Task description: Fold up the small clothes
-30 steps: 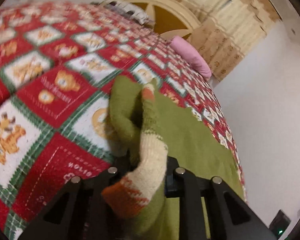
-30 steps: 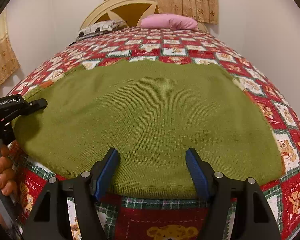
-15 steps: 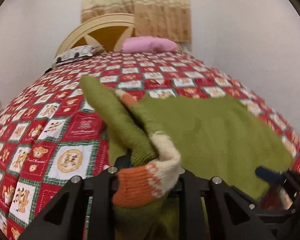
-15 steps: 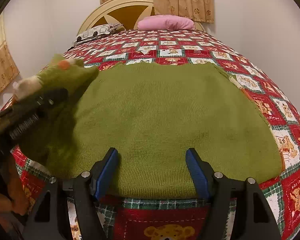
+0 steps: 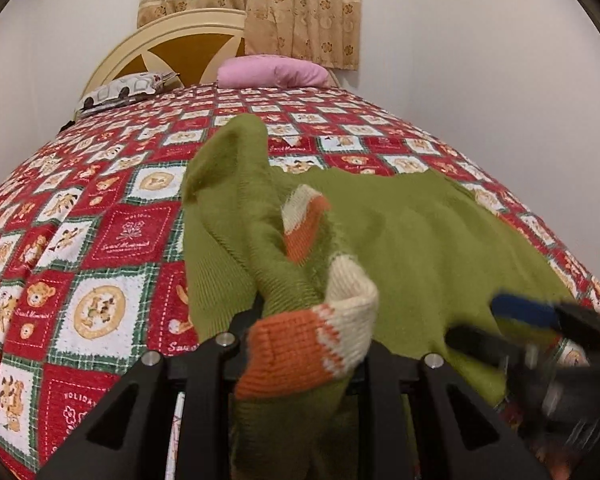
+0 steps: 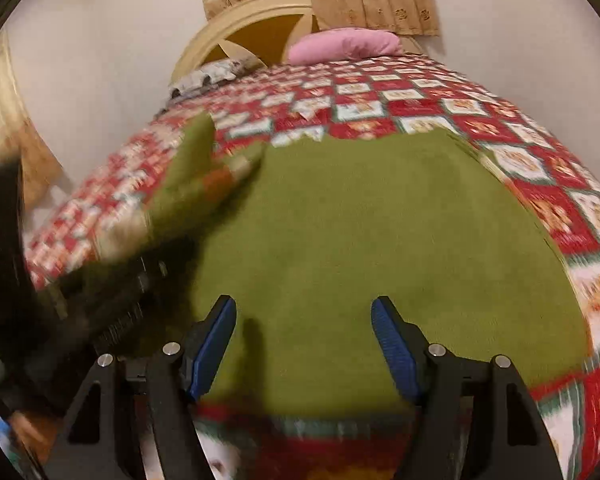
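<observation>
- The green sweater [image 6: 380, 248] lies flat on the bed [image 5: 112, 236], spread over the red teddy-bear quilt, hem towards the near edge.
- The left hand-held gripper [image 5: 300, 320] has the sleeve [image 5: 236, 200] pinched tight near the striped cuff [image 5: 312, 340], jaws closed on the knit, and holds it up off the quilt at the sweater's left side.
- The cuff, orange and cream, flops over the front of the jaws; the rest of the sleeve arches up and back to the shoulder.
- The right hand-held gripper [image 6: 304, 344] hovers at the hem with its blue pads wide apart and nothing between them.
- My read: this is the sleeve fold, the left side being brought across onto the body panel.
- Risk one: the grip looks bunched, not a clean edge. If the knit slides out mid-swing, the sleeve drops in a heap short of the body.
- Risk two: pulling the sleeve across could drag the whole sweater over the quilt, since nothing pins it down. The open right gripper is close enough to the hem to help, but isn't touching it that I can tell.
- Risk three: the two grippers are near each other at the left side; a hasty sweep could knock them together.
- Pink pillow [image 5: 272, 72] and headboard [image 5: 172, 40] sit well clear at the far end.
</observation>
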Demonstrator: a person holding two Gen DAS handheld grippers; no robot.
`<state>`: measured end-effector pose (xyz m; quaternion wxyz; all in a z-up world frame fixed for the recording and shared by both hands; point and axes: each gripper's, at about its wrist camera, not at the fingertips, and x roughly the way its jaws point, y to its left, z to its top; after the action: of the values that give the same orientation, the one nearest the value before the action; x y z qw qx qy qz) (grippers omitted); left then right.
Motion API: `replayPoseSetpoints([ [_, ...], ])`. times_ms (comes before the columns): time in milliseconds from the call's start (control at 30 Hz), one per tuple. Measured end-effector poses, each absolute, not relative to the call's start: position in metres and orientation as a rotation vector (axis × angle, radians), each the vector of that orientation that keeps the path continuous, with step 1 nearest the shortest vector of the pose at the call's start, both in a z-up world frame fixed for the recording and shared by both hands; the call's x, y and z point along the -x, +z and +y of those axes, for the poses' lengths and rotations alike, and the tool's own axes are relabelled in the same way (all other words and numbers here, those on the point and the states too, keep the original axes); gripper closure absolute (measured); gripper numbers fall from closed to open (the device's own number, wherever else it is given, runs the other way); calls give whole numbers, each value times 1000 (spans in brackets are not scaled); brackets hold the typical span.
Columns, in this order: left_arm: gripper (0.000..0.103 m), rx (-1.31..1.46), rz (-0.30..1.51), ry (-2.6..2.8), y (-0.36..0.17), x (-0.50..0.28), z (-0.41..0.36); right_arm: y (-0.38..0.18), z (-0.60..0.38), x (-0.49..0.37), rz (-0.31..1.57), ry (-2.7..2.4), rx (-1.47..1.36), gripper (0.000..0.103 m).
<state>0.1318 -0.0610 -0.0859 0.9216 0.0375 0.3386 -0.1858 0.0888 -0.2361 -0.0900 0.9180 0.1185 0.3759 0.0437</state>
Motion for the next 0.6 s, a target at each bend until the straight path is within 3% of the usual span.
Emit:
replayPoseSetpoints([
  [267,80,-91,690,-381,-87,-131,-65,-73,-222,-173,833,356,-485,32],
  [600,80,-76,693,-395,-87,-129,-65,-97,-183,-235,1003,544,-496,32],
])
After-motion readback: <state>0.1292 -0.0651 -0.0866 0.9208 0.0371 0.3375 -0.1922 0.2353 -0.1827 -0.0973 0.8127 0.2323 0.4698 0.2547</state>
